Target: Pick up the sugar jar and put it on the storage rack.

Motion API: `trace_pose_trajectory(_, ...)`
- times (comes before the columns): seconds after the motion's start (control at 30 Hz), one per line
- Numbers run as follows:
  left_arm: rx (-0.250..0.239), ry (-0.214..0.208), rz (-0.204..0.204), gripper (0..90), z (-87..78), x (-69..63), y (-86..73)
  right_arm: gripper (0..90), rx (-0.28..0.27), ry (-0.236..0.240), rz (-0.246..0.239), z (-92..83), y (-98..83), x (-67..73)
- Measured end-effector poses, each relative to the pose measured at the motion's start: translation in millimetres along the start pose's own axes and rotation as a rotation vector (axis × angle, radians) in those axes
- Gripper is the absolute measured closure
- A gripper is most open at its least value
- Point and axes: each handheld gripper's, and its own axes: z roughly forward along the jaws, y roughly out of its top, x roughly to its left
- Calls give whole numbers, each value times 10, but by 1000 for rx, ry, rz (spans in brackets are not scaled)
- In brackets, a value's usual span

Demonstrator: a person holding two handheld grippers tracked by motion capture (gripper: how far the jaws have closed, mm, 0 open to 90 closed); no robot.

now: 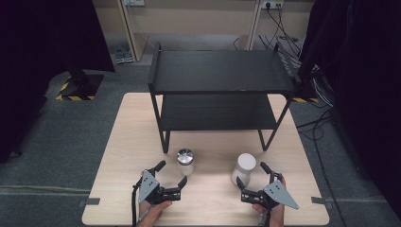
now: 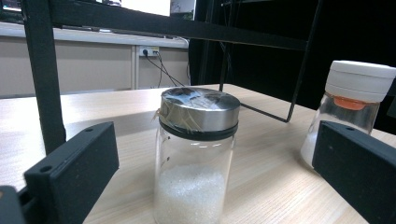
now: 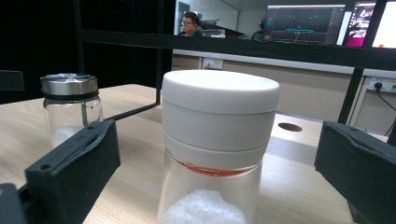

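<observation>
A glass jar with a steel lid stands upright on the table, partly filled with white grains. My left gripper is open, its jaws either side of this jar and apart from it. To the right stands a glass jar with a tall white cap, an orange ring under the cap and white grains inside. My right gripper is open around that jar, not touching.
A black two-tier metal shelf stands at the far half of the light wooden table, both tiers bare. Its front legs are just behind the jars. Grey floor and cables lie beyond.
</observation>
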Motion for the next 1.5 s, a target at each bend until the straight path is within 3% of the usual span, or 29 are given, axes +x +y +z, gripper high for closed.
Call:
trace_pose_trajectory(0.7,4,13,4,0,-17,10,5,2,0,-5,8,5,-13,20)
trace_pose_trajectory(0.93,19,-1,25,0,-10,6,33,2,-3,-10,6,-1,-9,28)
trace_pose_trajectory(1.5,33,-8,11,0,44,29,39,2,-1,-14,4,6,-15,30)
